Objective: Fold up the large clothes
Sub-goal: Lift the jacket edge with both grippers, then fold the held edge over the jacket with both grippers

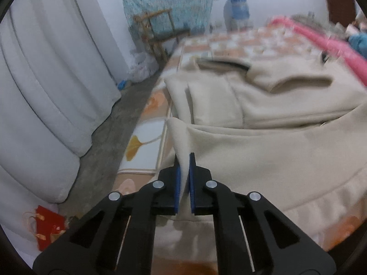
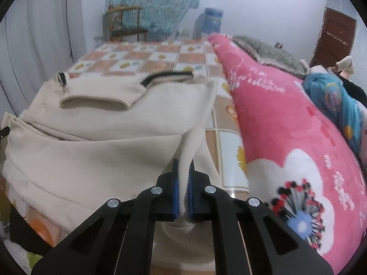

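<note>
A bed (image 1: 220, 43) with a tiled orange-and-white sheet is filling the middle of a pale-walled room, and one beige coat (image 1: 263, 105) is lying across it, partly folded, its near hem lifted off the sheet. Two tools are working it. The left tool (image 1: 184, 160) is sitting clamped on the coat's left near corner, blue pads pressing the cloth from both sides. The right tool (image 2: 183, 163) is pinching the right near corner the same way, a ridge of fabric standing up between its pads.

One pink blanket (image 2: 286, 123) is lying along the bed's right side, just beside the coat, with a blue garment (image 2: 335, 100) and a grey fuzzy cover (image 2: 268, 50) behind it. One white curtain (image 1: 45, 73) is hanging at the left, over a bare concrete floor (image 1: 119, 128). At the far wall one wooden chair (image 1: 158, 29) is standing under one teal cloth (image 1: 169, 0), with one water jug (image 1: 237, 11) near it. One brown door (image 2: 335, 39) is showing at the far right, and one red bag (image 1: 49, 226) is lying on the floor.
</note>
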Available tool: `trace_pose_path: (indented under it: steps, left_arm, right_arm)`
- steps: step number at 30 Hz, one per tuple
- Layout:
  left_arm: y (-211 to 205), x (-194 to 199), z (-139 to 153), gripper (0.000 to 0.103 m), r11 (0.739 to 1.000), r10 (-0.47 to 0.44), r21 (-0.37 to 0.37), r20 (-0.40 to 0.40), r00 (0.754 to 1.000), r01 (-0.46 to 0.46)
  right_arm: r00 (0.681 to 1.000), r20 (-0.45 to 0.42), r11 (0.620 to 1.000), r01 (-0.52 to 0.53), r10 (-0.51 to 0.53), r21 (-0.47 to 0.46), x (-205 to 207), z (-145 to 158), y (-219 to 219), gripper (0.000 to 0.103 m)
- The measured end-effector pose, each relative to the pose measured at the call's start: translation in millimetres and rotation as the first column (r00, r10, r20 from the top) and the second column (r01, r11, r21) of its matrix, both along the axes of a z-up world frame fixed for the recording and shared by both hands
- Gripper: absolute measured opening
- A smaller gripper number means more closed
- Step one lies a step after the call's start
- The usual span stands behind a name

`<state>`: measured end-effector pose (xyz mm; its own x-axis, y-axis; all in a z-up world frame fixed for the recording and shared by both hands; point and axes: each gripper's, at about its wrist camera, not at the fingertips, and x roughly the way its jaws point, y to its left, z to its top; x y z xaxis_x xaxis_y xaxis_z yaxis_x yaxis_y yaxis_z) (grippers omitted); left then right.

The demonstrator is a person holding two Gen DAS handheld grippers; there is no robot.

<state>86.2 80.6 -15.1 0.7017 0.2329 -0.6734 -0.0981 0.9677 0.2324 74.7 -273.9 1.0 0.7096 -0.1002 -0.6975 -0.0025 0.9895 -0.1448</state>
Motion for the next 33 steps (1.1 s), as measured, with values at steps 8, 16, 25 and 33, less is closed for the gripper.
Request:
trace_pose_path:
  steps: [8, 16, 25, 33]
  left_arm:
    - [17.0, -66.1, 76.3, 0.005, 0.996, -0.045, -0.066, 0.239, 0.97, 0.063]
    - [37.2, -37.9, 137.1, 0.005, 0.989, -0.051, -0.114, 0.364, 0.93, 0.099]
    - [51.5, 116.6, 116.6, 0.005, 0.993, -0.065, -0.08, 0.245, 0.967, 0.087]
    - [62.9, 229.3, -8.3, 0.019, 0.996, -0.034, -0.081, -0.149, 0.988, 0.022]
  right_arm:
    - [0.971, 0.237, 0.998, -0.025, 0.037, -0.053, -58.5, 74.0, 21.0, 0.006]
    - [0.928, 0.362, 0.995, -0.065, 0.089, -0.078, -15.9, 131.5, 22.4, 0.006]
    - [0.95, 0.299, 0.996, -0.08, 0.085, -0.028, 136.3, 121.7, 2.5, 0.006]
    - [0.999, -0.032, 1.0, -0.014, 0.015, 0.019, 250.8, 0.5, -13.3, 0.021]
